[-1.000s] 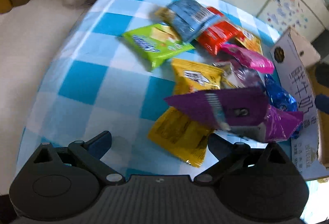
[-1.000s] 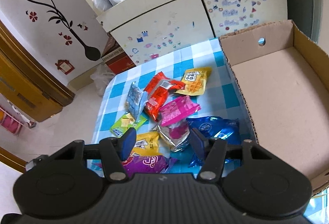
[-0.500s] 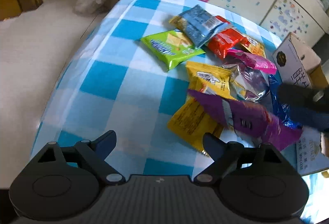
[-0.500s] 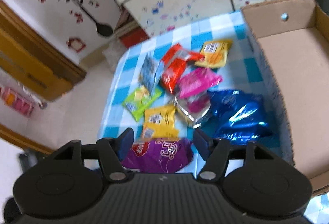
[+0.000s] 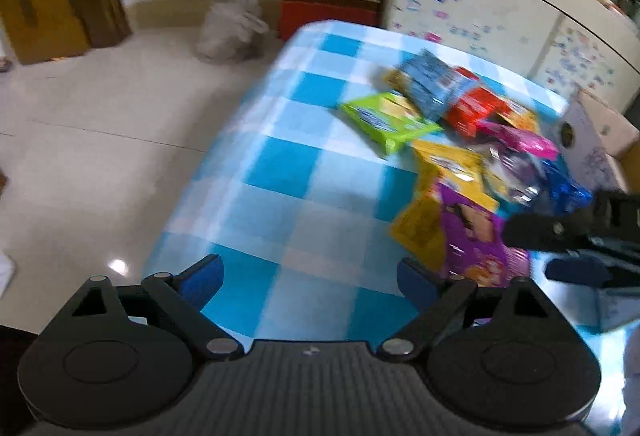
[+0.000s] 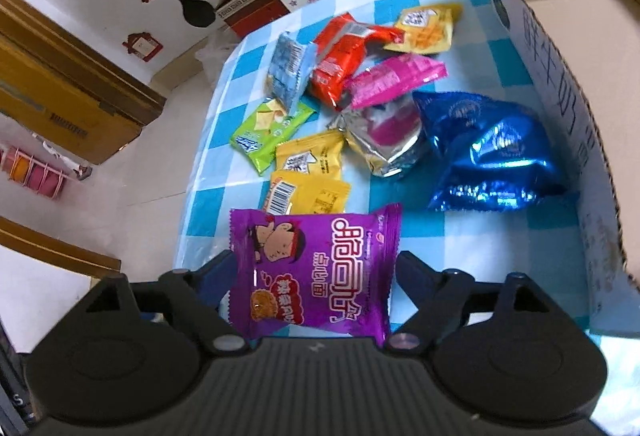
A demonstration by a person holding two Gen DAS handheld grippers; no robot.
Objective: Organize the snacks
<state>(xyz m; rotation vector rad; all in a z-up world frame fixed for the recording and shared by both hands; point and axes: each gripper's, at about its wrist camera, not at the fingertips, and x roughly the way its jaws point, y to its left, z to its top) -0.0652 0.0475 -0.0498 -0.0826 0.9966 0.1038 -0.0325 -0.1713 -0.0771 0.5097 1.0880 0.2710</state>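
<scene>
Snacks lie in a heap on the checked cloth in the left wrist view, a bit blurry. The left gripper hangs over bare cloth with its jaws wide and opening a little more, and nothing is between them. The purple bag lies just past its right finger, on top of a yellow bag. The right gripper pokes in from the right edge, next to the purple bag. In the right wrist view, the right gripper sits low over the purple bag. Its jaws are opening, the bag lies between them, and the pads do not seem to press on it. The blue bag lies beside the box, which looks empty in the part that shows. The purple bag is likely light, soft and puffy, with a shiny skin that can slip. It may crunch if it is squeezed hard. A good place to hold it is across its two side edges, with a gentle pinch, or by the flat crimped end.
</scene>
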